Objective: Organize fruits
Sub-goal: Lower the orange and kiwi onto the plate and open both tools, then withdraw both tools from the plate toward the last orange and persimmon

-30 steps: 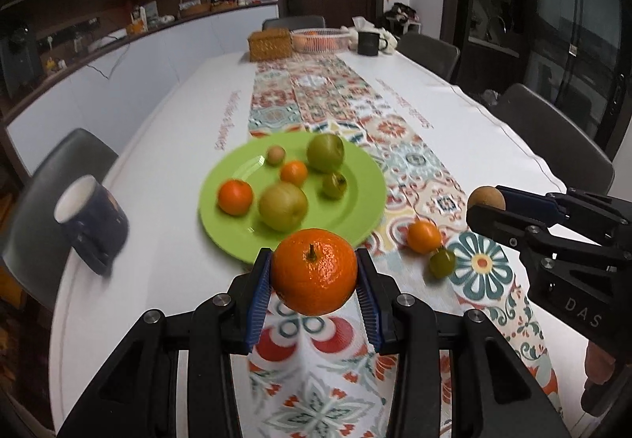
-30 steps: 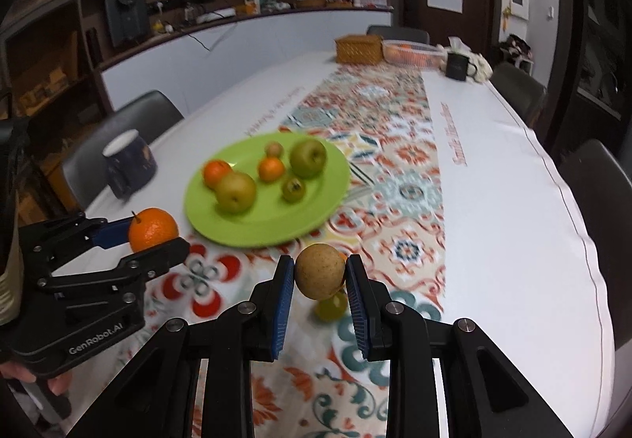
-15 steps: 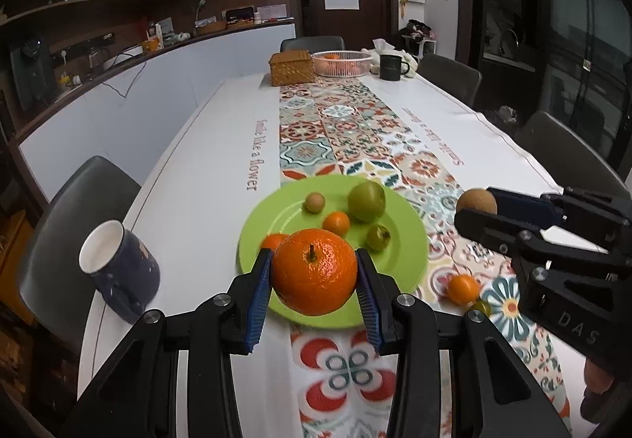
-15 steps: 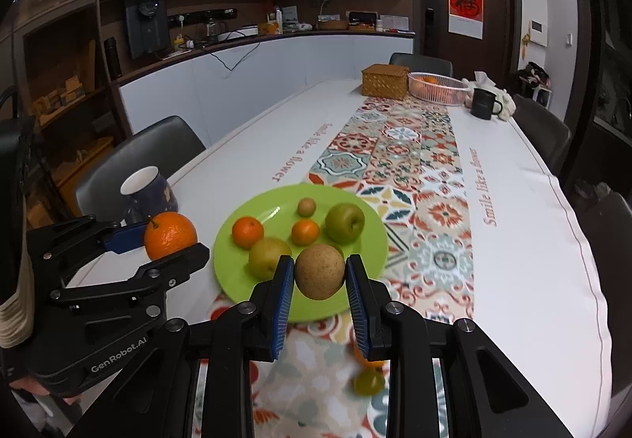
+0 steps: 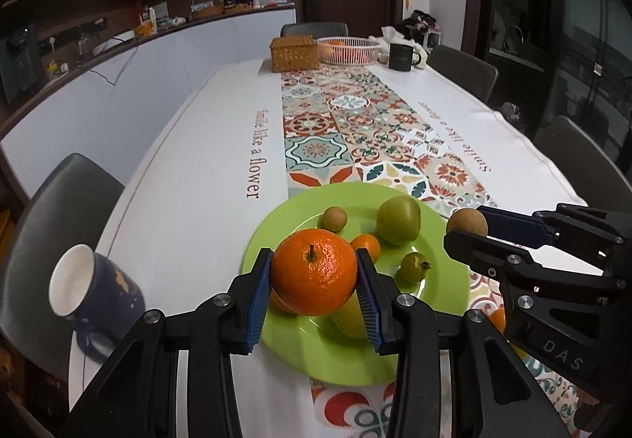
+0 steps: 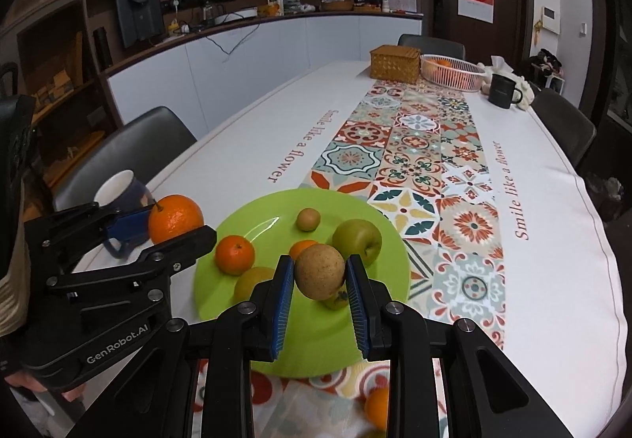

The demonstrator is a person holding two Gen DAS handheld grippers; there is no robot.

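My left gripper (image 5: 314,276) is shut on a large orange (image 5: 315,271) and holds it above the near left part of the green plate (image 5: 284,232). My right gripper (image 6: 319,278) is shut on a brown pear (image 6: 320,271) above the plate's near side (image 6: 252,217). On the plate lie a green apple (image 6: 357,240), a small orange (image 6: 234,254), a small brown fruit (image 6: 308,219), a yellow pear (image 6: 252,282) and other small fruits. A small orange (image 6: 377,406) lies on the runner near the plate.
A dark blue mug (image 5: 91,292) stands left of the plate near the table edge. A wicker box (image 5: 294,53), a pink basket (image 5: 347,51) and a black mug (image 5: 401,57) stand at the far end. Chairs surround the table.
Both grippers have risen and drawn back, each keeping its fruit. The plate now sits lower and closer under the fingers, and the loose fruits on the runner have slid almost out of view.
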